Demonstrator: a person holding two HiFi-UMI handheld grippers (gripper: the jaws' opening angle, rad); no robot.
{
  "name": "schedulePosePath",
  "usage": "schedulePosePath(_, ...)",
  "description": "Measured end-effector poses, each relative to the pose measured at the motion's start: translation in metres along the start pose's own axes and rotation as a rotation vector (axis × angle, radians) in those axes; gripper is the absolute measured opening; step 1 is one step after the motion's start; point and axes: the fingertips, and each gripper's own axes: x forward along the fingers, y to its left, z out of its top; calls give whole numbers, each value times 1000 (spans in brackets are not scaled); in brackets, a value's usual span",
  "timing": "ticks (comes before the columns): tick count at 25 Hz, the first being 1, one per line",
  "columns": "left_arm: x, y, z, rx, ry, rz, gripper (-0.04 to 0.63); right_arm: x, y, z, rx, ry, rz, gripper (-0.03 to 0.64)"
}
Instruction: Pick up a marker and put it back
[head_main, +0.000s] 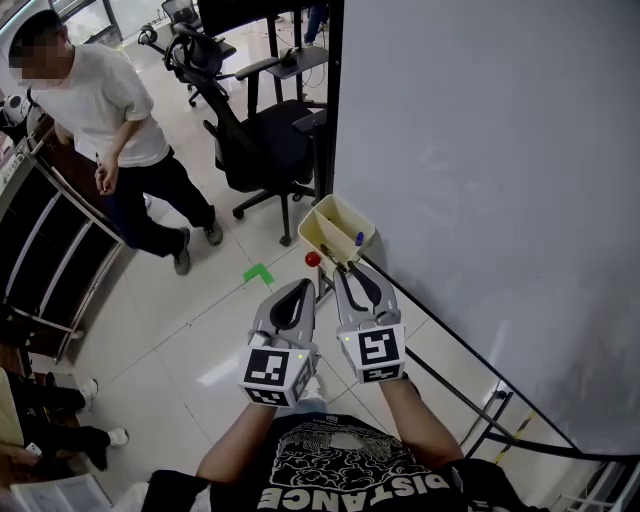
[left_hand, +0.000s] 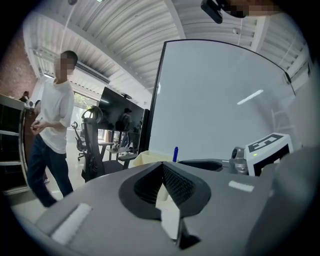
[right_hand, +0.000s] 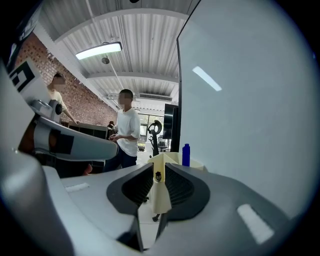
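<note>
Left claw (head_main: 298, 288) is closed tip to tip, empty. Right claw (head_main: 345, 270) stands narrowly parted, empty, tips near the rim of the cream tray (head_main: 322, 222). Whiteboard (head_main: 480, 180) runs close on its right; open floor (head_main: 180, 330) lies left. Ahead-right, the blue marker (head_main: 358, 239) stands upright in the tray, long axis vertical. Beyond: office chair (head_main: 255, 140), a standing person (head_main: 110, 110).

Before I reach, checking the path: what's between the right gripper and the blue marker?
Only the tray's near wall, below the marker; right gripper view.

I see a pale yellow plastic tray (head_main: 330, 228) fixed at the lower corner of the white whiteboard (head_main: 480, 180). One blue-capped marker (head_main: 359, 239) stands in it, on the board side.
</note>
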Motion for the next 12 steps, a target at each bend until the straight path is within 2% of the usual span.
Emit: schedulePosePath(12,-22,-25,11,14,-47,-3,6,-41,9,33,3,-72,7,44)
